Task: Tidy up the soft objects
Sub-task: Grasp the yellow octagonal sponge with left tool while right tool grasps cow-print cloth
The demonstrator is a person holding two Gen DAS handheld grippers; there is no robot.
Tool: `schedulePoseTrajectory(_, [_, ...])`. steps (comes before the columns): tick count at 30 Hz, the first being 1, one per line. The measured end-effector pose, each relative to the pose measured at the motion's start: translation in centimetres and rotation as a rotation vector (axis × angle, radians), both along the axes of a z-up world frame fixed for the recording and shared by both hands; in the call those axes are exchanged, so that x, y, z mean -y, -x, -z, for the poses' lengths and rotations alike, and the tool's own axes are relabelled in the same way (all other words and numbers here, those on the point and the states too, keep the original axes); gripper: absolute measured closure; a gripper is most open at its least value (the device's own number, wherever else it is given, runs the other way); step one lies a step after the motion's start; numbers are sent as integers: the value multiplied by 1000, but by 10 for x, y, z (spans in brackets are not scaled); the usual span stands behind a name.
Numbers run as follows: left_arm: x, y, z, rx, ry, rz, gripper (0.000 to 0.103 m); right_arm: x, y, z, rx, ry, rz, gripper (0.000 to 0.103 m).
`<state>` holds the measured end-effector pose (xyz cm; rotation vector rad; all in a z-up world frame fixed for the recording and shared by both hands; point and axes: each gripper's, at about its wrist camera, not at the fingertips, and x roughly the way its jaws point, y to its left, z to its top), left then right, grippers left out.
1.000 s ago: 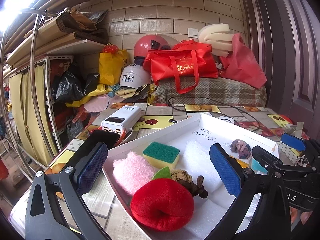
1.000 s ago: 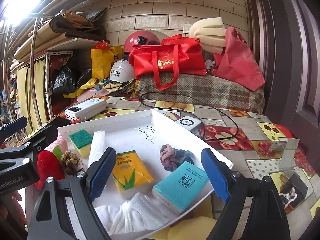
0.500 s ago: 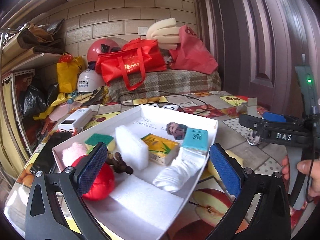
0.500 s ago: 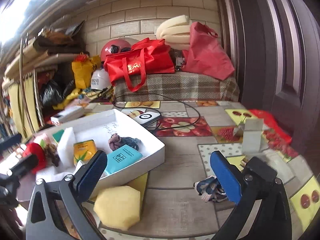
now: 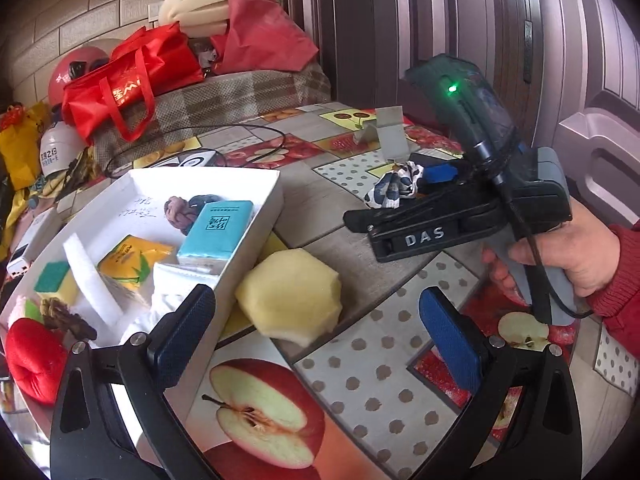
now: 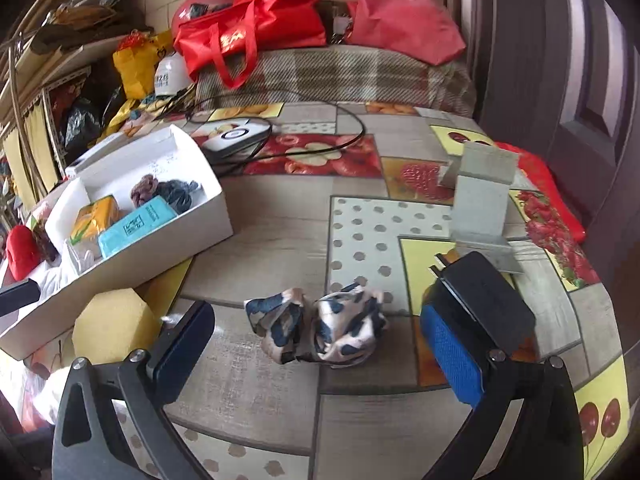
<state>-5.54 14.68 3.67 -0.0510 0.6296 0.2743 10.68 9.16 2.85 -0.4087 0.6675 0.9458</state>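
A white box (image 5: 262,222) (image 6: 132,256) holds several soft items: a teal tissue pack (image 5: 216,232), a yellow pack (image 5: 132,260), a white foam block (image 5: 92,280) and a red plush (image 5: 34,356). A yellow sponge (image 5: 292,294) (image 6: 114,324) lies on the table beside the box. A blue-and-white patterned scrunchie (image 6: 320,326) (image 5: 394,190) lies on the table. My left gripper (image 5: 316,336) is open and empty, just in front of the sponge. My right gripper (image 6: 316,340) is open, with the scrunchie between its fingers.
A grey metal stand (image 6: 480,208) and a black block (image 6: 484,296) sit right of the scrunchie. A white charger with a black cable (image 6: 236,138) lies behind the box. Red bags (image 6: 256,28) and a plaid cushion (image 6: 340,76) line the back. A door (image 5: 500,40) is at right.
Both grippers have swung right, away from the box. The left now faces the yellow sponge; the right has come down around the patterned scrunchie.
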Motion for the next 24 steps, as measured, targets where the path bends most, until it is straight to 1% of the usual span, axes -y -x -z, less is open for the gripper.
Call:
schedulePoseTrajectory(1, [1,-4,1,-8,1,4,0,-6,1,3,6,30,-12,1])
schedulePoseTrajectory(3, [0,-13,2,-23,7,-1,0,-15,1,12,-8,94,-23,26])
schedulePoseTrajectory(4, [-1,-18,2,-29,13,-6,0,-17,-1,15,-28,113,-25,43])
schedulePoseTrajectory(5, [-2,-22,3,-38,20,-12,0,-14,-2,14,-41,88,-32,50])
schedulePoseTrajectory(6, [-3,-27,5,-50,26,-19,0,-12,-3,14,-45,83,-22,52])
schedulePoseTrajectory(9, [-5,-44,13,-123,46,-15,0,-7,-7,12,-64,61,-6,52])
schedulePoseTrajectory(11, [-2,-51,19,-170,32,-1,0,-6,-9,11,-76,54,2,52])
schedulePoseTrajectory(12, [1,-51,19,-174,24,12,0,-5,-11,11,-82,49,4,52])
schedulePoseTrajectory(13, [3,-50,20,-177,35,33,0,-4,-11,11,-86,45,8,52])
schedulePoseTrajectory(14, [5,-49,22,-187,63,56,0,-3,-12,10,-91,42,11,52])
schedulePoseTrajectory(16, [14,-43,23,-191,76,82,0,-2,-14,10,-101,35,16,52])
schedulePoseTrajectory(18, [29,-32,23,-186,89,135,0,-1,-15,10,-109,29,18,52])
schedulePoseTrajectory(19, [37,-26,21,-175,82,161,1,-1,-16,10,-112,27,17,52])
schedulePoseTrajectory(20, [44,-18,17,-145,81,175,1,-1,-16,10,-113,27,17,52])
schedulePoseTrajectory(22, [48,-5,7,-67,63,143,0,-1,-16,9,-111,27,17,52])
schedulePoseTrajectory(24, [46,-1,1,-21,32,98,0,-1,-16,9,-112,28,15,52])
